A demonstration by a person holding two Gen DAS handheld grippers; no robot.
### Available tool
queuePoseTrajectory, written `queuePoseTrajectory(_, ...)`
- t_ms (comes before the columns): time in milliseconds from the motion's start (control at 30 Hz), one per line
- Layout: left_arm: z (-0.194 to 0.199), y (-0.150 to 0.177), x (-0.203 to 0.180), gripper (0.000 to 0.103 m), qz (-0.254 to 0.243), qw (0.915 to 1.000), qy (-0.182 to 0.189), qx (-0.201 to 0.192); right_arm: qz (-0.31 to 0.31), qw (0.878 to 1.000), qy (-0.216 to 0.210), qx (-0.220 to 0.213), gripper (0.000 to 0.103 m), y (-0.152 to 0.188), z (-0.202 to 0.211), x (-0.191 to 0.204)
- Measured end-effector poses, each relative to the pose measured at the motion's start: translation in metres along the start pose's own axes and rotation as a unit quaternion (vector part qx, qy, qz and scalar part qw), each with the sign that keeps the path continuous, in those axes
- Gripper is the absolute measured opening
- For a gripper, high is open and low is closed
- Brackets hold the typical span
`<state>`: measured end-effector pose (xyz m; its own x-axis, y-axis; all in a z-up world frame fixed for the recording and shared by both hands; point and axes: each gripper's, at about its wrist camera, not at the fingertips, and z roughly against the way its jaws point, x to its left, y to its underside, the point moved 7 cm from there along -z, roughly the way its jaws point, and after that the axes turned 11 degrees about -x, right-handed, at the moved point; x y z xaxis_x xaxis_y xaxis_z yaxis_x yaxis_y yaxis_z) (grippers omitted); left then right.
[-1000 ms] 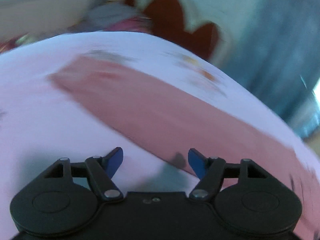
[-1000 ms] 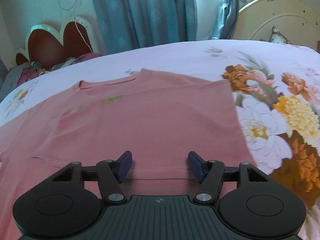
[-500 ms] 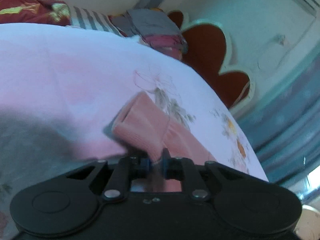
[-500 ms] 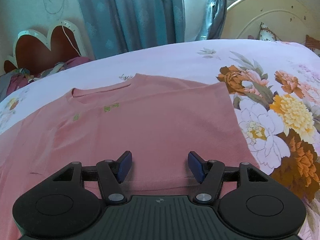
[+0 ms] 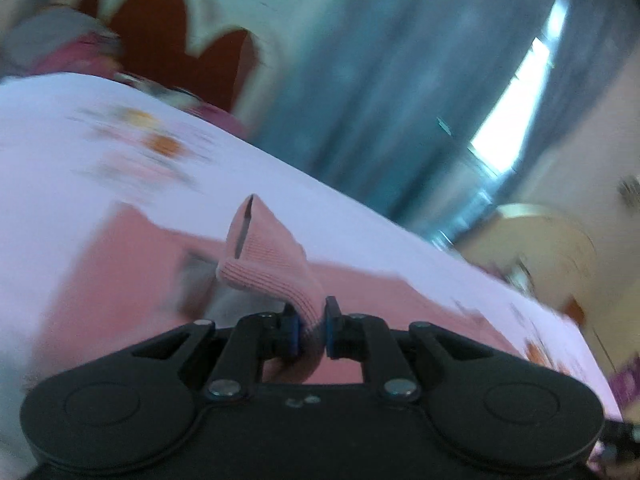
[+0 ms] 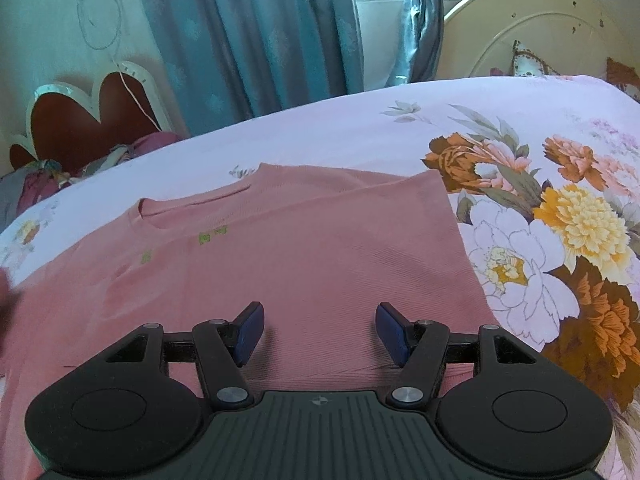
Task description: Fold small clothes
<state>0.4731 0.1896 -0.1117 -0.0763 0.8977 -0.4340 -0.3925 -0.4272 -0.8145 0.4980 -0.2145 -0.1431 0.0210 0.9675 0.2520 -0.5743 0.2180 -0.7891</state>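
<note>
A small pink ribbed top lies flat on the floral bedsheet, its neckline toward the far side. My left gripper is shut on the top's sleeve cuff and holds it lifted above the rest of the top; this view is blurred. My right gripper is open and empty, low over the top's near hem, with a fingertip on each side over the fabric.
A heart-shaped red headboard and a heap of clothes are at the far left. Blue curtains hang behind the bed. A cream headboard and a pillow are at the far right.
My left gripper went from open to shut on the sleeve cuff, then lifted it and swung right over the top. My right gripper stayed open, nearly still.
</note>
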Motion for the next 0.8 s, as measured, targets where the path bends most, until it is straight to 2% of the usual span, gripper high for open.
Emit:
queuePoseTrajectory(133, -0.031, 0.035, -0.081, 0.011, -0.047, 0.9970, 0.046, 0.042, -0.009, 1.000, -0.011, -0.008, 0.062, -0.005, 0.006, -0.008)
queuePoseTrajectory(233, -0.047, 0.059, -0.129, 0.011, -0.094, 0.9916, 0.064, 0.063, -0.020, 1.000, -0.015, -0.012, 0.062, -0.009, 0.012, -0.018)
queuePoseTrajectory(433, -0.083, 0.103, -0.185, 0.011, -0.142, 0.9802, 0.089, 0.106, -0.040, 0.999, -0.002, -0.018, 0.062, -0.010, 0.027, -0.048)
queuePoseTrajectory(500, -0.098, 0.121, -0.194, 0.014, -0.137, 0.9754, 0.105, 0.138, -0.053, 0.998, -0.002, -0.019, 0.062, -0.009, 0.032, -0.059)
queuePoseTrajectory(533, -0.101, 0.131, -0.197, 0.026, -0.139, 0.9717, 0.114, 0.153, -0.058, 0.998, -0.004, -0.018, 0.063, -0.009, 0.033, -0.062)
queuePoseTrajectory(567, -0.102, 0.139, -0.201, 0.047, -0.151, 0.9690, 0.115, 0.158, -0.065, 0.998, -0.006, -0.017, 0.063, -0.008, 0.035, -0.065)
queuePoseTrajectory(600, -0.098, 0.144, -0.206, 0.057, -0.158, 0.9677, 0.125, 0.151, -0.068, 0.998, -0.004, -0.018, 0.063, -0.008, 0.036, -0.067)
queuePoseTrajectory(633, -0.092, 0.146, -0.211, 0.073, -0.166, 0.9664, 0.134, 0.144, -0.069, 0.997, -0.003, -0.019, 0.063, -0.008, 0.036, -0.069)
queuePoseTrajectory(733, -0.064, 0.140, -0.211, 0.071, -0.185, 0.9658, 0.133, 0.123, -0.082, 0.996, -0.029, -0.018, 0.063, -0.008, 0.037, -0.063)
queuePoseTrajectory(800, -0.046, 0.128, -0.196, 0.066, -0.184, 0.9702, 0.117, 0.106, -0.096, 0.993, -0.060, -0.014, 0.063, -0.007, 0.033, -0.050)
